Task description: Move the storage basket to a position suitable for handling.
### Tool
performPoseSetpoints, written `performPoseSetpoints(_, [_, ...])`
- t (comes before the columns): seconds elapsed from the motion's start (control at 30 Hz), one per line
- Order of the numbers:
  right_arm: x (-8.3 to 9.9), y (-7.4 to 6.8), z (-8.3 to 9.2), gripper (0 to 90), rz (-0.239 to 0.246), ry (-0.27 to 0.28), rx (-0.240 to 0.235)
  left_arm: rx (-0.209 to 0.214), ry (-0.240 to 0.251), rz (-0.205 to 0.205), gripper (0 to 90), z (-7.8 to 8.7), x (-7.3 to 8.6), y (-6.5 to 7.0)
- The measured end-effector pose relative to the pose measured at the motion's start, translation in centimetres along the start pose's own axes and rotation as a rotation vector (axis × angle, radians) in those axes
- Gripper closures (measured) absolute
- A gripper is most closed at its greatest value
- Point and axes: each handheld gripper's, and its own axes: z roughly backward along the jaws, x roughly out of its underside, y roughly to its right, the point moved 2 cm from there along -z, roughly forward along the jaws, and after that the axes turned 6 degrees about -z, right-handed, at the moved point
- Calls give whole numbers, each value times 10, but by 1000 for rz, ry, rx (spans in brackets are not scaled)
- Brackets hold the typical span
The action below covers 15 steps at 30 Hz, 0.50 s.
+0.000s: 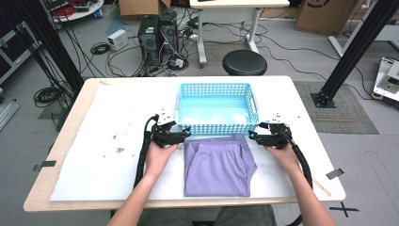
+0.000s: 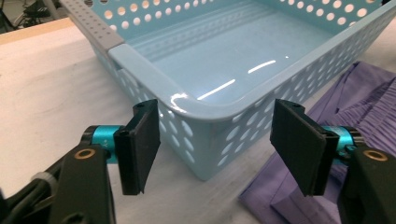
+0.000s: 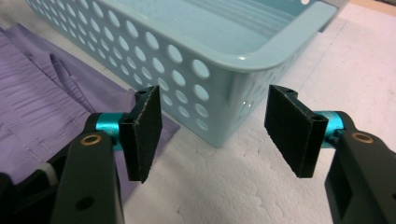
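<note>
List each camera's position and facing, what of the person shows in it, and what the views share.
High view: above the person's side, facing forward and down on the table; forearms, left gripper, right gripper.
Left gripper view: rides the left gripper, open jaws facing a basket corner.
Right gripper view: rides the right gripper, open jaws facing another corner.
Shared: basket, purple garment.

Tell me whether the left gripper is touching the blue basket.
Apart. In the left gripper view, the left gripper has its jaws open either side of the blue basket near corner, with white table visible between each pad and the plastic.

basket (image 2: 243,84) far rim cropped, purple garment (image 3: 42,93) cut off
</note>
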Motion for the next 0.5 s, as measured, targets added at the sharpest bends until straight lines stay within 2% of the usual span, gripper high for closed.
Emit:
performPoseSetpoints(0.03, [0, 1, 1, 342, -16, 0, -1, -1, 9, 7, 317, 1, 0, -2])
performPoseSetpoints(0.07, [-1, 5, 1, 331, 9, 25, -8, -5, 11, 10, 309, 3, 0, -3])
performPoseSetpoints(0.1, [0, 3, 3, 324, -33, 10, -6, -5, 18, 19, 306, 5, 0, -5])
performPoseSetpoints(0.2, [0, 7, 7, 316, -55, 30, -12, -16, 35, 33, 304, 13, 0, -12])
performPoseSetpoints(0.33, [-1, 9, 14, 322, -74, 62, -15, -21, 29, 21, 298, 24, 3, -18])
performPoseSetpoints(0.43, [-1, 11, 22, 362, -75, 107, -15, -39, 68, 7, 299, 34, 4, -23])
performPoseSetpoints(0.5, [-1, 12, 26, 355, -84, 133, -4, -52, 86, -6, 298, 41, 5, -26])
